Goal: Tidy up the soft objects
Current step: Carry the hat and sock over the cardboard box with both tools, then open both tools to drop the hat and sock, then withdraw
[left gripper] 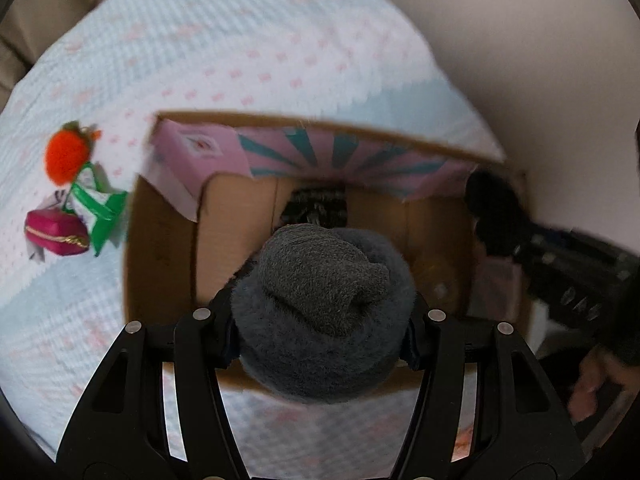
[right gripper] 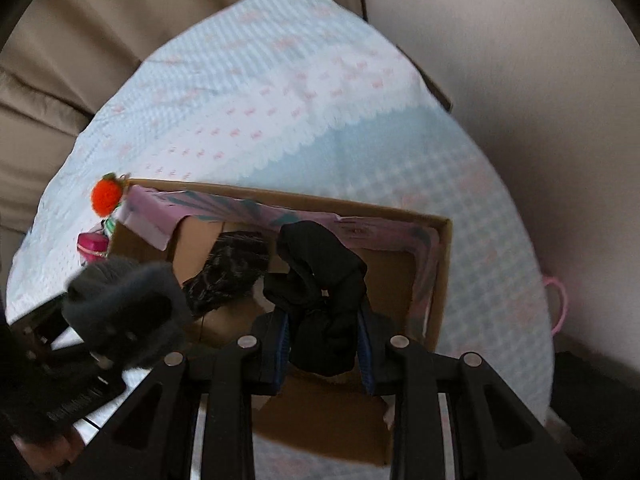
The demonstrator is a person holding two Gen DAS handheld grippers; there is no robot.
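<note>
My left gripper (left gripper: 322,330) is shut on a rolled grey fuzzy sock bundle (left gripper: 320,304) and holds it above the open cardboard box (left gripper: 160,248). The bundle also shows at the left of the right wrist view (right gripper: 124,304). My right gripper (right gripper: 324,344) is shut on a black sock bundle (right gripper: 320,296), held over the same box (right gripper: 440,280). A dark patterned sock bundle (right gripper: 228,272) lies inside the box, also visible in the left wrist view (left gripper: 316,208). The black bundle appears at the box's right edge in the left wrist view (left gripper: 492,208).
The box has pink and teal flaps (left gripper: 320,152) and sits on a pale blue bedspread (left gripper: 240,48). An orange plush strawberry (left gripper: 66,156), a green-and-white pouch (left gripper: 100,208) and a magenta case (left gripper: 56,234) lie left of the box. A beige wall (right gripper: 520,60) is behind.
</note>
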